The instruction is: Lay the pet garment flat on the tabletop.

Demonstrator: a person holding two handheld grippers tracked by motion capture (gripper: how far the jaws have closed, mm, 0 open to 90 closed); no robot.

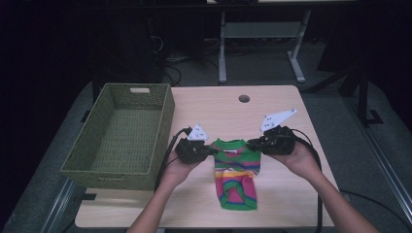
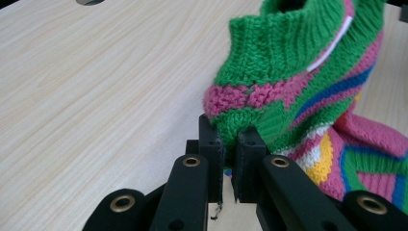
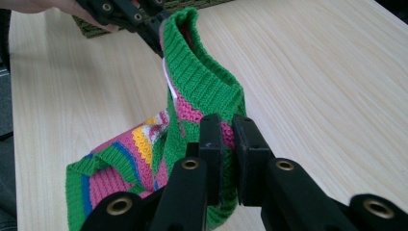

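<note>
A small knitted sweater (image 1: pixel 236 170) with green collar and pink, yellow and blue stripes is held up by its shoulders over the wooden table (image 1: pixel 272 111); its hem rests on the tabletop. My left gripper (image 1: pixel 210 150) is shut on the sweater's left shoulder, its jaws pinching the pink-and-green knit (image 2: pixel 230 126). My right gripper (image 1: pixel 252 143) is shut on the other shoulder, pinching the knit (image 3: pixel 228 126) below the collar. In the right gripper view the left gripper (image 3: pixel 153 30) holds the far end of the collar.
A green woven basket (image 1: pixel 121 136) with nothing in it stands on the table's left side, close to my left hand. A round cable hole (image 1: pixel 244 98) sits near the table's far edge. Table legs and cables lie on the floor beyond.
</note>
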